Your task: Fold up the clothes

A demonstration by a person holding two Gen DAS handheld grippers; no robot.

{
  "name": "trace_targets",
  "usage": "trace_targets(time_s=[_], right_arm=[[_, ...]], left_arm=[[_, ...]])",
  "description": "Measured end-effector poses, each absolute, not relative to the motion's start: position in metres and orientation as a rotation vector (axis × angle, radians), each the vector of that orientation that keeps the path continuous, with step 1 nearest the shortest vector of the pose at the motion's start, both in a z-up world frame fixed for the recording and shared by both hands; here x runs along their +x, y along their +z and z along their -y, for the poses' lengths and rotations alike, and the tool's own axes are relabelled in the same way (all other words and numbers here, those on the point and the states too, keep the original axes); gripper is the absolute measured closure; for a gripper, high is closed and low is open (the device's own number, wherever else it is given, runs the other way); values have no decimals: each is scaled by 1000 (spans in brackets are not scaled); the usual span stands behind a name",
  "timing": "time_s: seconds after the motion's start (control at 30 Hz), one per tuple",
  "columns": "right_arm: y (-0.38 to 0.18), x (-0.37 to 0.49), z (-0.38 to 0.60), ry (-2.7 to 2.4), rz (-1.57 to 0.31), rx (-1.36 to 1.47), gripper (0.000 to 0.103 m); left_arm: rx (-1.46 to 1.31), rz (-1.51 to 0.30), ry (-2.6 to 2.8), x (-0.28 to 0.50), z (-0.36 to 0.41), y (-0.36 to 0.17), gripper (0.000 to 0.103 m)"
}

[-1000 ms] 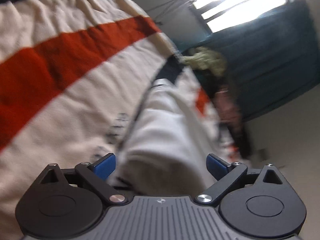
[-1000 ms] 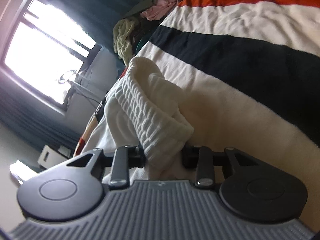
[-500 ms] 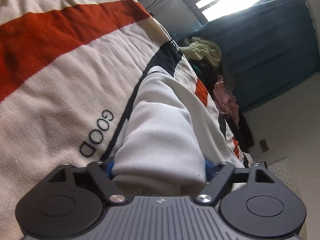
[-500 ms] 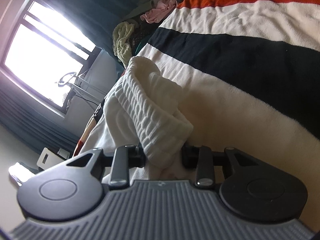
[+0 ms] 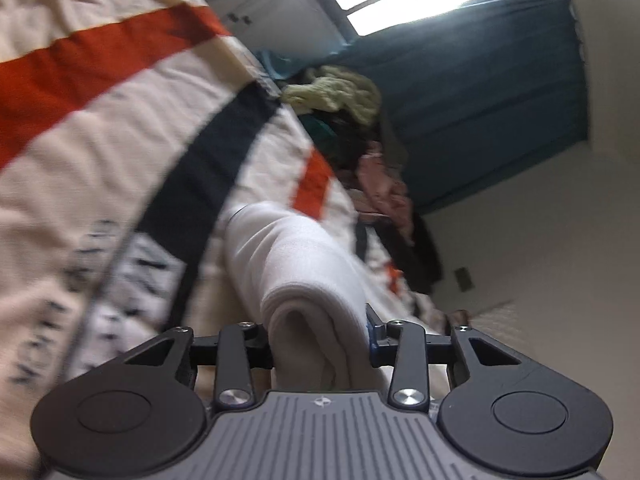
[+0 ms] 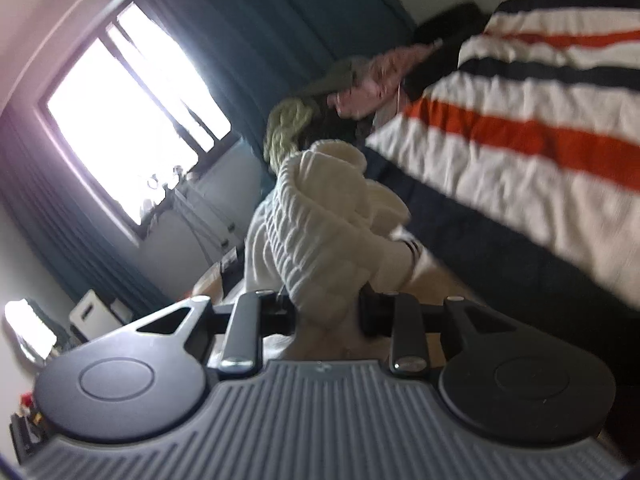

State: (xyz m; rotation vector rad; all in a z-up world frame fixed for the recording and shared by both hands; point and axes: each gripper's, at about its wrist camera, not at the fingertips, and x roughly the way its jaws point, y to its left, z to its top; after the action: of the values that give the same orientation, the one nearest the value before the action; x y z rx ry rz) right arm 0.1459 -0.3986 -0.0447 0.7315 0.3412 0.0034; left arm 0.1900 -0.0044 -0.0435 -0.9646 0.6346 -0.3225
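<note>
left wrist view – left gripper [image 5: 320, 344] tilted, clamped on white garment [image 5: 304, 276]; right gripper [image 6: 326, 312] clamped on it too.

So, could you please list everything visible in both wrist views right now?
Cream ribbed knit garment: one, off-white, clamped by both grippers above the bed.
Striped blanket: one, cream with orange and navy bands, covering the bed.
Pile of unfolded clothes: one heap, yellow-green, pink and dark, at the bed's far end.
Teal curtains: beside the bright window.
Left gripper: black, shut on the garment's folded edge.
Right gripper: black, shut on the ribbed part.
</note>
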Motion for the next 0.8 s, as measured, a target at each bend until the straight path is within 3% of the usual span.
trace_targets(time_s=[0.2,0.47,0.8], right_arm=[[-15,160,452,-64,-200,782,72],[-26,228,530,-146,-86,865,72],[-68,319,593,-205,-11,831,72]], left_arm=[[-933,-635,-384,243,77,-7,65],[-838,-627,-460,356,183,6,65],[-759,-578,-539,508,282,-41,65]])
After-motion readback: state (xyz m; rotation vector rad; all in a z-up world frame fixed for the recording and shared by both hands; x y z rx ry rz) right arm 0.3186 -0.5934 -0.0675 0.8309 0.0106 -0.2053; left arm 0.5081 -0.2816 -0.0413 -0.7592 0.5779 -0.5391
